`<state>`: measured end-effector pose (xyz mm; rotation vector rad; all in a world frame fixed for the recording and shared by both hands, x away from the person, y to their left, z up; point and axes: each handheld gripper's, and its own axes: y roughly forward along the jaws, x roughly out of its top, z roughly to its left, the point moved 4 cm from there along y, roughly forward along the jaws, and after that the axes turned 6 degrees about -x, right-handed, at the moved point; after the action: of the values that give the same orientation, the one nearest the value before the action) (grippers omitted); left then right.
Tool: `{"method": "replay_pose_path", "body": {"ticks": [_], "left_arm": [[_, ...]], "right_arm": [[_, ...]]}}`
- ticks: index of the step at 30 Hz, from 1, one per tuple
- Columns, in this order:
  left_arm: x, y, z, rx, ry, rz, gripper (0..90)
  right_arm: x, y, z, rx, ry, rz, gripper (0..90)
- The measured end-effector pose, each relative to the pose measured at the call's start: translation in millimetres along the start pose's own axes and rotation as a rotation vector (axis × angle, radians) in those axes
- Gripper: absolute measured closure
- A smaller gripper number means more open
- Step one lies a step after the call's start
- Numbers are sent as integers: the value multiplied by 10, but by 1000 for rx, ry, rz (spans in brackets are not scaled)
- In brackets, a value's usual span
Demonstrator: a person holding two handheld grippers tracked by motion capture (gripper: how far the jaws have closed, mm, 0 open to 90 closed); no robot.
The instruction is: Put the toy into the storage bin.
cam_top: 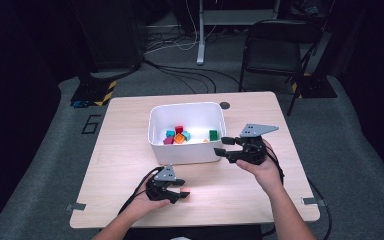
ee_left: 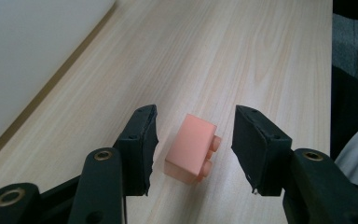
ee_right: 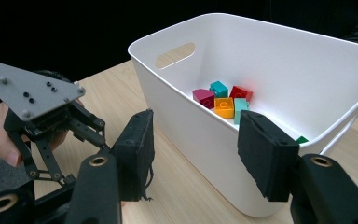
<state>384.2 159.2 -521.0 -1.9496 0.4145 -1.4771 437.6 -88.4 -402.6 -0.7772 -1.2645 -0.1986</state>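
A pale pink brick point(ee_left: 189, 147) lies on its side on the wooden table point(cam_top: 120, 150), studs turned toward the right jaw. My left gripper point(ee_left: 196, 112) is open around it, a gap showing between each pad and the brick. From above, the left gripper point(cam_top: 182, 193) sits low near the table's front edge, in front of the white bin point(cam_top: 185, 106). My right gripper point(cam_top: 219, 146) is open with nothing between its jaws, hovering at the bin's front right corner. In the right gripper view its jaws point(ee_right: 196, 116) frame the bin's wall point(ee_right: 205, 135).
Several coloured bricks point(ee_right: 223, 100) lie in the bin: red, orange, teal, magenta, green. The left gripper's grey plate point(ee_right: 32, 93) is at the left of the right gripper view. A folding chair point(cam_top: 275, 45) and floor cables point(cam_top: 180, 75) lie beyond the table's far edge.
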Motion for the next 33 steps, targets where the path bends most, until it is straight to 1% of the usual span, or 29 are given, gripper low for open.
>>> {"method": "replay_pose_path", "body": {"ticks": [2,3,4,5,6,7,9,10,12,13,15,16,18,21,22,24,26,27,33], "left_arm": [[-18,25,7,5,2,12,506],[-27,44,9,0,-2,10,515],[-38,51,12,-5,2,25,521],[-48,68,13,-1,4,27,534],[-59,84,16,1,1,28,550],[-70,92,24,0,1,41,567],[-88,115,36,9,-4,51,626],[-92,120,43,6,-4,53,657],[-86,119,46,17,-9,50,658],[-80,109,49,16,-12,57,659],[-59,84,53,16,-20,54,660],[-41,61,57,12,-20,58,660],[0,19,71,19,-32,36,661],[67,-58,108,34,-50,18,662],[90,-80,122,35,-58,6,662],[143,-137,141,36,-72,-1,662],[214,-194,152,42,-73,-9,662],[252,-226,160,51,-71,-10,662],[493,-417,223,58,-77,-25,662]], "right_arm": [[-3,1,-2,-1,1,0,454],[-4,2,-3,-1,2,0,454],[-6,2,-3,-2,2,1,454],[-8,2,-4,-3,3,2,454],[-10,2,-5,-3,3,3,454],[-11,3,-6,-3,3,3,454],[-12,4,-8,-3,3,3,454],[-12,5,-8,-3,4,4,454],[-11,3,-10,-3,4,2,454],[-11,2,-11,-3,4,2,453],[-9,-2,-14,-3,5,0,453],[-8,-5,-15,-3,5,-1,453],[-5,-12,-16,-3,8,-3,453],[-2,-17,-20,-5,8,-5,453],[-2,-18,-20,-5,8,-6,453],[-3,-19,-17,-6,11,-3,453],[-3,-15,-19,-4,6,-4,453],[-4,-14,-19,-5,7,-2,453],[-2,-18,-26,-6,9,-4,453]]}}
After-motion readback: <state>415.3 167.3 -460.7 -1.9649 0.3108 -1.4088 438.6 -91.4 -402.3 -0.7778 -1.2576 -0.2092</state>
